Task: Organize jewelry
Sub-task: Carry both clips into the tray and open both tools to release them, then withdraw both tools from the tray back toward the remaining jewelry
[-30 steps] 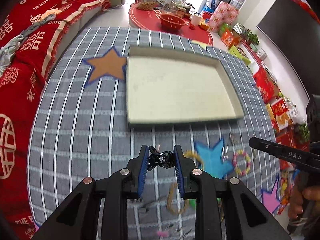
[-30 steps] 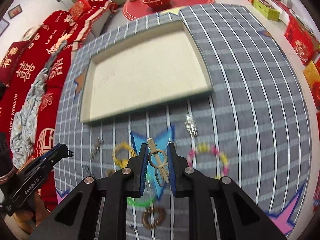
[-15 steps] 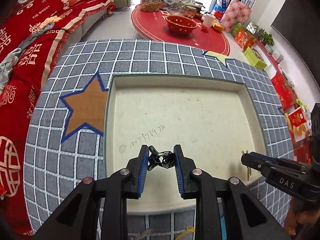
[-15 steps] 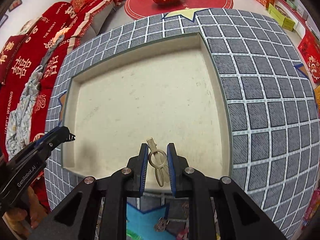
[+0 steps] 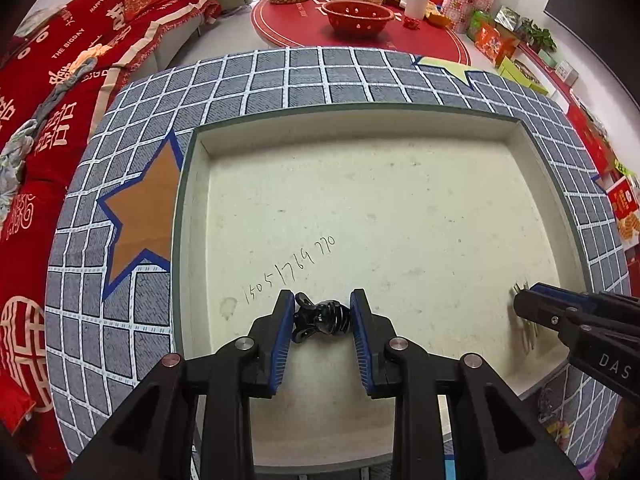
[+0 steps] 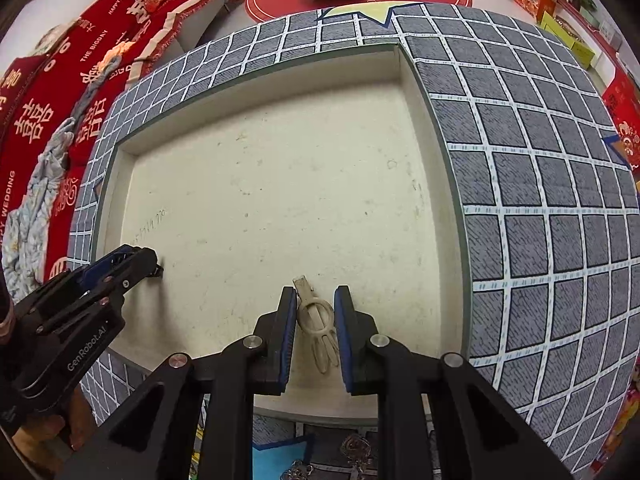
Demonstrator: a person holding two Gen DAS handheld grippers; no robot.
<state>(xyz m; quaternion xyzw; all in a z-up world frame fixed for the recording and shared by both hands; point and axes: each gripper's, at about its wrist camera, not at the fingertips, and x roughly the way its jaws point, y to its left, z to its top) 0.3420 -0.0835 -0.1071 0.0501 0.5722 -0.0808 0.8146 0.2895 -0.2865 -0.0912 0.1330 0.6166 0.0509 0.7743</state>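
Observation:
My left gripper (image 5: 323, 314) is shut on a small black hair clip (image 5: 318, 316) and holds it low over the front left part of the shallow cream tray (image 5: 192, 184). My right gripper (image 6: 316, 316) is shut on a beige hair clip (image 6: 318, 320) over the tray's (image 6: 416, 92) front right part. The right gripper also shows in the left wrist view (image 5: 520, 304), and the left gripper in the right wrist view (image 6: 154, 266). The tray holds nothing but the handwritten numbers (image 5: 290, 268).
The tray lies on a grey checked cloth (image 5: 132, 320) with an orange star (image 5: 144, 216). Metal trinkets (image 6: 354, 450) lie on the cloth in front of the tray. A red sofa (image 5: 48, 92) is at the left, and a red round table (image 5: 360, 28) stands beyond.
Both grippers have moved forward from above the loose jewelry on the cloth to over the tray and come lower, each still holding its clip.

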